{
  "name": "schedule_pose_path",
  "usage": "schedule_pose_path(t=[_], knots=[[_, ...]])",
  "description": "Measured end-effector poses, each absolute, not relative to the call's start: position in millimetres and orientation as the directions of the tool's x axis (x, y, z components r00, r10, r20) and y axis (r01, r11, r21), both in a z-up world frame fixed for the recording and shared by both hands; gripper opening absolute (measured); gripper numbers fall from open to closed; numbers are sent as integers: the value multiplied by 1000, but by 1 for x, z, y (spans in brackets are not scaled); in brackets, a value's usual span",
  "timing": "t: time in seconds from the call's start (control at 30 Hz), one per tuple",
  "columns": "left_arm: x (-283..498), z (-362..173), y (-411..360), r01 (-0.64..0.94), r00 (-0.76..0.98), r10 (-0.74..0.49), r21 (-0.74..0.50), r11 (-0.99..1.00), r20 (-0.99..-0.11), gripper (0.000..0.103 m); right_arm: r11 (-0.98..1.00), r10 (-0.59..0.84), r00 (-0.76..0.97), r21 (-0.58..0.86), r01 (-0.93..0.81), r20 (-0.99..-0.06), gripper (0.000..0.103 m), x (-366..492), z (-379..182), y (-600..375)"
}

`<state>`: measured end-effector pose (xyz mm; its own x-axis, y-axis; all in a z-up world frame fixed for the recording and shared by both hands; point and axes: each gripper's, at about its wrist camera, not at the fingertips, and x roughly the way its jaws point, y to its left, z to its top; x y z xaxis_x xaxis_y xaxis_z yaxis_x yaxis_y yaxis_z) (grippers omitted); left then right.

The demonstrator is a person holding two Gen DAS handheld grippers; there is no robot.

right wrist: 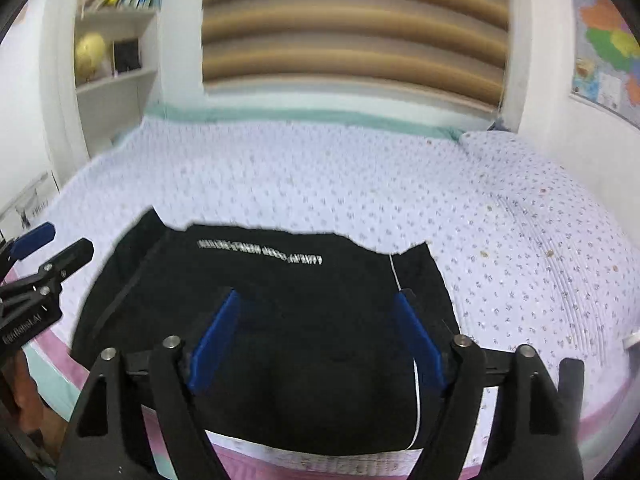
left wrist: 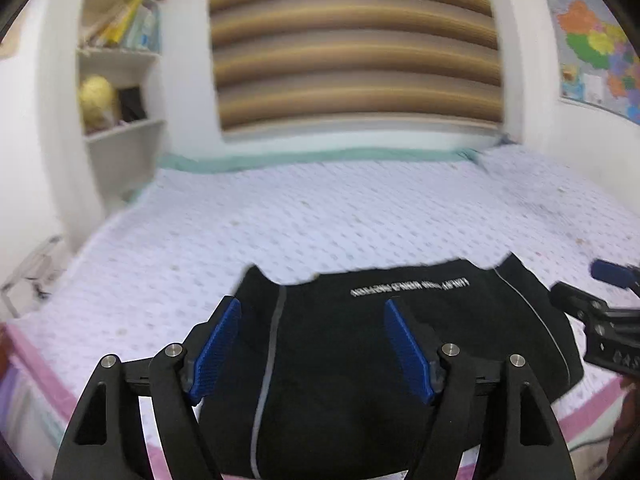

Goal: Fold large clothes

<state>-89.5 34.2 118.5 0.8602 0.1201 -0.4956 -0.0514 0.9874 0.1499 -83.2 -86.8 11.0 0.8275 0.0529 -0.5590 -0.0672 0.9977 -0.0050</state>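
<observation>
Garment: a black garment (left wrist: 360, 344) lies flat on the near part of the bed (left wrist: 320, 216), reaching to the near edge; in the right view (right wrist: 280, 320) it fills the lower middle.
Print: a line of white lettering (left wrist: 410, 287) runs across the garment near its far edge, seen upside down and too blurred to read.
Seams: a grey line (left wrist: 268, 360) runs down the garment's left part, and a thin white line (right wrist: 416, 380) runs down its right part.
Left gripper: the left gripper (left wrist: 312, 344) hangs over the garment's left half, jaws wide apart with nothing between the blue pads (left wrist: 218, 346); whether it touches the cloth cannot be told.
Right gripper: the right gripper (right wrist: 316, 338) hangs over the garment's right half, jaws likewise spread and holding nothing; its right pad lies just by the white line.
Cross views: each gripper shows at the edge of the other's view, beside the garment.
Bed: a pale, dotted sheet with a pink border (right wrist: 320, 466) at the near edge.
Room: shelves (left wrist: 120, 56) with books on the left, a striped brown blind (left wrist: 356, 48) behind the bed, a coloured map (left wrist: 596, 44) on the right wall.
</observation>
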Motion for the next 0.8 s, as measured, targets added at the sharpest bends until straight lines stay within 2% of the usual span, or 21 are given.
schedule_pose_path(t=[0.07, 0.17, 0.37, 0.6, 0.8], knots=[[-102, 124, 29, -76, 869, 151, 173, 982, -472, 76, 998, 53, 833, 7, -59, -551, 83, -90, 10, -85], [-114, 121, 22, -51, 870, 127, 169, 984, -476, 76, 999, 46, 834, 3, -54, -549, 83, -101, 8, -84], [-119, 94, 12, -33, 870, 123, 193, 981, -477, 76, 999, 46, 804, 17, -45, -593, 83, -105, -10, -84], [-126, 75, 15, -7, 846, 103, 183, 983, -523, 76, 999, 43, 783, 23, -37, -620, 83, -113, -27, -74], [-129, 68, 24, -45, 831, 135, 177, 983, -540, 76, 999, 51, 777, 45, -30, -627, 83, -123, -32, -78]])
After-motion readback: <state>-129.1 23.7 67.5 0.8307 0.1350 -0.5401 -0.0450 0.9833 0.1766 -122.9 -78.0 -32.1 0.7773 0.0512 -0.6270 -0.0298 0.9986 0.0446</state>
